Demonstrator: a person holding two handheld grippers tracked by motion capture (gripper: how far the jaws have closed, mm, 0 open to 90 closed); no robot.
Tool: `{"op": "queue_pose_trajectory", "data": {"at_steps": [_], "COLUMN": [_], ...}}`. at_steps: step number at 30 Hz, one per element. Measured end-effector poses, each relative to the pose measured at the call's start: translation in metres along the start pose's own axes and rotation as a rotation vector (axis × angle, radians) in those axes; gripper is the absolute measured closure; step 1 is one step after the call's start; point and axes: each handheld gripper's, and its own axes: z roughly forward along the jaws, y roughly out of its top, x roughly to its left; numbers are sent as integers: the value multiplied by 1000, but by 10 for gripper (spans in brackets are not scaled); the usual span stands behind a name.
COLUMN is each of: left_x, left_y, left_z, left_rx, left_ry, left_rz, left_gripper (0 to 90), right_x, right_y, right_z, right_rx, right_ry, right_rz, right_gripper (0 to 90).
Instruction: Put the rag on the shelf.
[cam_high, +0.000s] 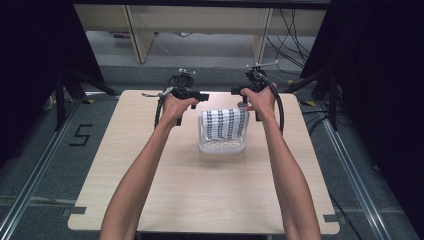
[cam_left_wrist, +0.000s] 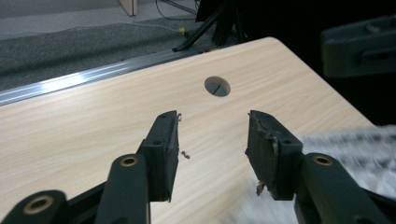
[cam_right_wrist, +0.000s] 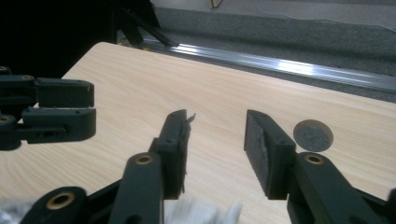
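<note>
Both sets of fingers stand apart with nothing between them — my left gripper (cam_high: 203, 96) and right gripper (cam_high: 235, 91) hover just behind the patterned cloth (cam_high: 224, 122), which drapes over the clear basket (cam_high: 222, 147) below them.

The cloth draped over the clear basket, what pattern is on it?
White cloth with dark checked stripes running down it, hanging over the basket; the high view shows it best.

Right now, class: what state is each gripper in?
Left gripper: open, holding nothing.
Right gripper: open, holding nothing.
</note>
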Motion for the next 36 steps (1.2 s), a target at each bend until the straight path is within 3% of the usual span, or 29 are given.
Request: {"op": "queue_pose_trajectory", "data": {"at_steps": [3, 13, 25, 26, 31, 36], "left_x": [1, -1, -11, -12, -16, -19], "left_y": [-1, 2, 0, -1, -5, -9], "left_z": [-4, -25, -52, -54, -64, -72], "left_rx": [-6, -35, -54, -57, -59, -70], "left_ry": [-1, -6, -20, -22, -23, -41], "left_rz": [4, 12, 10, 6, 13, 21], "left_gripper": [525, 529, 423, 415, 394, 387], "right_x": [2, 8, 20, 22, 24, 22], "right_y": [1, 1, 1, 0, -4, -10], "right_z": [-4, -15, -36, -38, -42, -49], "right_rx": [14, 12, -20, -11, -10, -40], "right_ry": [8, 22, 47, 43, 50, 60], "right_rz": [18, -13, -92, -77, -93, -116], "right_gripper": [586, 554, 487, 485, 466, 430]}}
